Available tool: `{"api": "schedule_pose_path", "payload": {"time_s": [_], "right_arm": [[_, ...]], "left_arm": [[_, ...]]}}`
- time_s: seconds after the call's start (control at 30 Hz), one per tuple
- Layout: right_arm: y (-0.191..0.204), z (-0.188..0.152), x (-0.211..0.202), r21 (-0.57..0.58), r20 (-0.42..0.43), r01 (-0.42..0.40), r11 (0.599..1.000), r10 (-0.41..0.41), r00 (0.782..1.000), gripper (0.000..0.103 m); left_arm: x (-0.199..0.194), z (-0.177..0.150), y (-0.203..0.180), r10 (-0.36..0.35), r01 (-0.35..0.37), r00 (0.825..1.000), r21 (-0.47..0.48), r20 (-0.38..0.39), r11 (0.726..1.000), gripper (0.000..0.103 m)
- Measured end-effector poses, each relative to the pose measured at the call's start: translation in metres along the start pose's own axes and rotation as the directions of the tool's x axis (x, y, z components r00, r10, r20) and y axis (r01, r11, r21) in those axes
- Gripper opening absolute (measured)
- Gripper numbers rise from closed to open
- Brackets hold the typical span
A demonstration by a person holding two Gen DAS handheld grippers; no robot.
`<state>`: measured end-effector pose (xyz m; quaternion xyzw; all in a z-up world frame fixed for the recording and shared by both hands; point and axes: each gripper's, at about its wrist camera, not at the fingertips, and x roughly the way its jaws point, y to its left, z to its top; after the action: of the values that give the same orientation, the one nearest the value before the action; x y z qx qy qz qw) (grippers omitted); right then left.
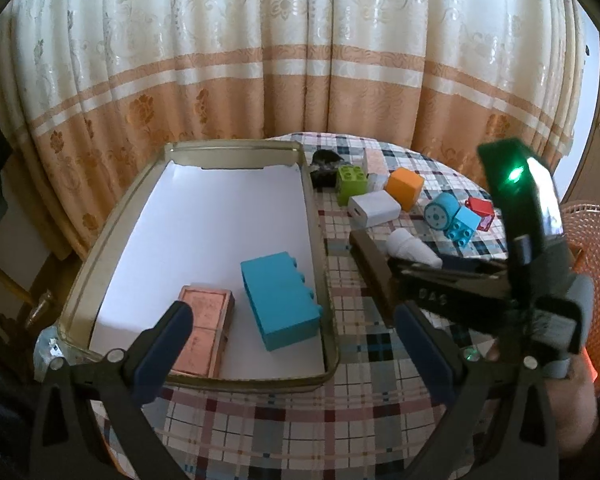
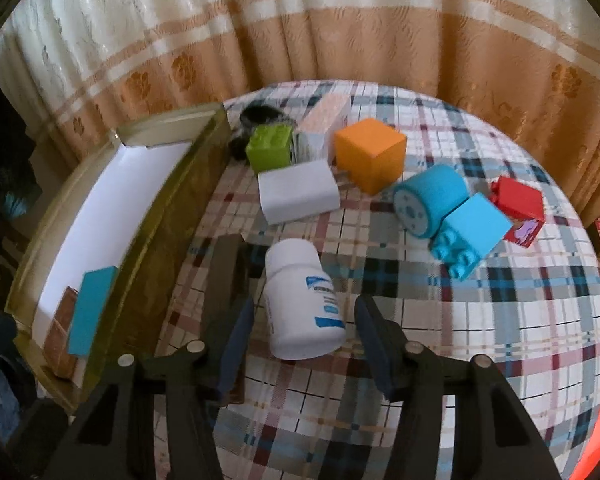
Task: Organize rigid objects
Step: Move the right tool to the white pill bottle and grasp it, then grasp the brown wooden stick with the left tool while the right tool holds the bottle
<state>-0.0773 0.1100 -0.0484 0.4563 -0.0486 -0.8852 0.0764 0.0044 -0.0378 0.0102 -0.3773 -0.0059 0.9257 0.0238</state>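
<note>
A white pill bottle [image 2: 304, 304] with a blue label lies on its side on the plaid tablecloth. My right gripper [image 2: 305, 304] straddles it, with a narrow gap showing between each pad and the bottle. A metal tray [image 1: 112, 232] lined in white holds a large blue brick [image 1: 280, 300] and a pink-topped brown box [image 1: 204, 328]. My left gripper [image 1: 292, 320] hangs open above the tray's near end with nothing between its fingers. In the left wrist view the bottle [image 1: 410, 246] shows just ahead of the right gripper's body.
Behind the bottle lie a white block [image 2: 298, 196], green brick [image 2: 270, 148], orange cube [image 2: 370, 152], blue cylinder [image 2: 428, 204], small blue brick [image 2: 470, 236], red brick [image 2: 520, 204], and a pale box [image 2: 326, 120]. A dark flat bar [image 2: 224, 276] lies beside the tray. Curtains hang behind.
</note>
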Motion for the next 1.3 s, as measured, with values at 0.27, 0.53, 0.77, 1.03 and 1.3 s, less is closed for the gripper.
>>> {"api": "schedule_pose_path", "payload": {"time_s": [0.27,0.53,0.77,1.03,1.3], "right_arm": [[-0.019,-0.003,-0.009,0.032,0.01,-0.012,0.999,0.012,1.0,0.042],[-0.076,-0.012,-0.056,0.184,0.115,0.074,0.98,-0.096,0.989,0.04],[-0.105,-0.021,-0.063,0.24,0.114,0.105,0.965,-0.135,0.984,0.038],[-0.104,-0.024,-0.063,0.217,0.115,0.095,0.972,-0.122,0.986,0.038],[-0.105,-0.025,-0.062,0.205,0.114,0.08,0.975,-0.105,0.988,0.039]], "left_arm": [[-0.003,0.006,-0.017,0.011,-0.013,0.999,0.046,0.038,0.999,0.1],[0.0,0.016,-0.07,-0.012,-0.003,0.996,0.158,0.089,0.988,0.098],[0.036,0.023,-0.113,-0.022,0.024,1.0,0.156,-0.01,0.988,0.077],[0.079,0.019,-0.112,0.022,-0.019,0.987,0.018,-0.157,1.0,0.071],[0.108,0.018,-0.11,0.04,-0.043,0.967,-0.008,-0.253,0.999,0.075]]}}
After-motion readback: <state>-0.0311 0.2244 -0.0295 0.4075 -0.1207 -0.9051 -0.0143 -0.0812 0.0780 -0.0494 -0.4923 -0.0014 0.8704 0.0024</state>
